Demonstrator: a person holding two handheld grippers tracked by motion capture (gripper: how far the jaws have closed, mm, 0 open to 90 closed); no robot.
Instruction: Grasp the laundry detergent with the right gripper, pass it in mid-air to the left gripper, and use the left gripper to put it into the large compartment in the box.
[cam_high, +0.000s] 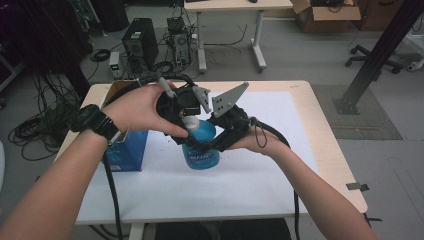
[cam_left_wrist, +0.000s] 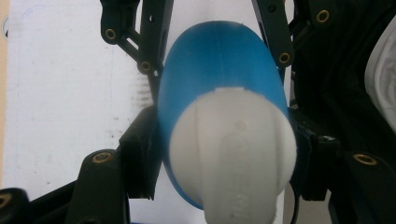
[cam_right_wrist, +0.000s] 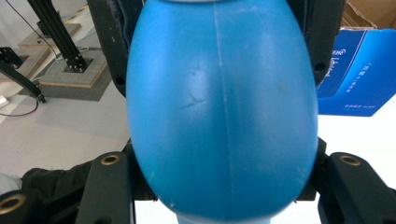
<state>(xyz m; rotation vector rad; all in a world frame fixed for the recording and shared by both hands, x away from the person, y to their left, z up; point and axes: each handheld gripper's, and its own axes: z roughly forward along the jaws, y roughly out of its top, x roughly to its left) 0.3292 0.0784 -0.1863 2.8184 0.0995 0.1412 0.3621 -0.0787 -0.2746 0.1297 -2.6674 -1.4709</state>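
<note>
A blue plastic bottle (cam_high: 201, 152) with a white cap (cam_high: 190, 121) is held upright over the white sheet near the table's middle. My left gripper (cam_high: 188, 119) comes down from above and is shut on the cap (cam_left_wrist: 233, 149), one pad on either side of it. My right gripper (cam_high: 214, 144) reaches in from the right and is shut on the bottle's blue body (cam_right_wrist: 219, 107), which bulges between its jaws. Seen from the left gripper (cam_left_wrist: 225, 161), the blue body (cam_left_wrist: 219, 60) lies beyond the cap. The right gripper (cam_right_wrist: 225, 179) clasps the bottle at its widest part.
A blue carton (cam_high: 125, 150) stands at the table's left edge, with a brown cardboard box behind it; the carton also shows in the right gripper view (cam_right_wrist: 355, 70). A white sheet (cam_high: 250, 185) covers the tabletop. A computer tower (cam_high: 141, 42) and cables lie on the floor beyond.
</note>
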